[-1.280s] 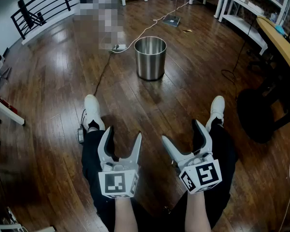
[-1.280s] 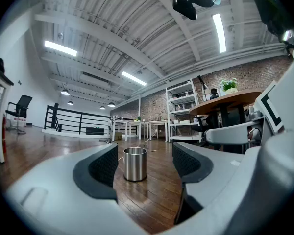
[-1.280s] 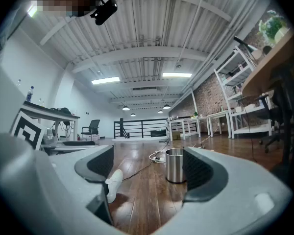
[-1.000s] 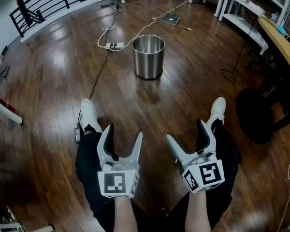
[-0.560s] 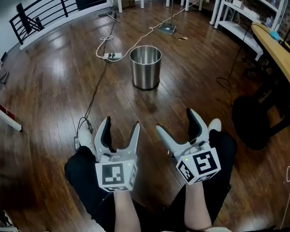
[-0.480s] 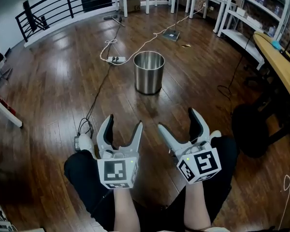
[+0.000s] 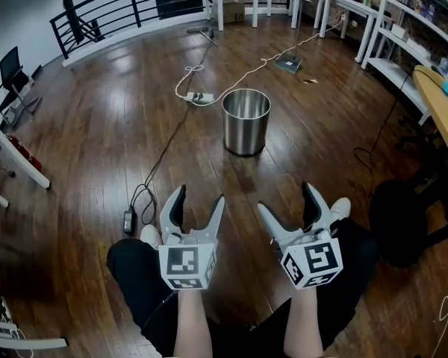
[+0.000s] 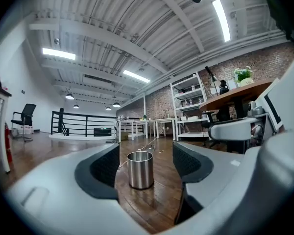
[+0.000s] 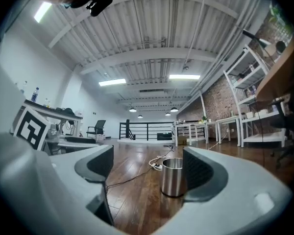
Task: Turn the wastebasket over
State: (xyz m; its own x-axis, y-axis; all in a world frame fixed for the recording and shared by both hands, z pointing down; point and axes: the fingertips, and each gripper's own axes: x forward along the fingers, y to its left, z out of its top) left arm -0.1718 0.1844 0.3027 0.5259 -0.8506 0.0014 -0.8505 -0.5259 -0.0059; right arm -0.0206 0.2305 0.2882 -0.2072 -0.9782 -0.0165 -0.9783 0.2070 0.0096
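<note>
Wood floor bears upright wastebasket; left gripper and right gripper jaws released.

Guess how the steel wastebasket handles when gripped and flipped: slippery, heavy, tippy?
Wastebasket looks like polished metal: probably rigid but slick. Looks empty and thin-walled, so likely light. Standing upright on the wood floor, a high push may tip it; on its side it would probably roll.

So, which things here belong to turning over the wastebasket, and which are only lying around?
For the job:
- wastebasket, standing upright
- left gripper, open and empty
- right gripper, open and empty

Just lying about:
- power strip
- black adapter
- office chair
</note>
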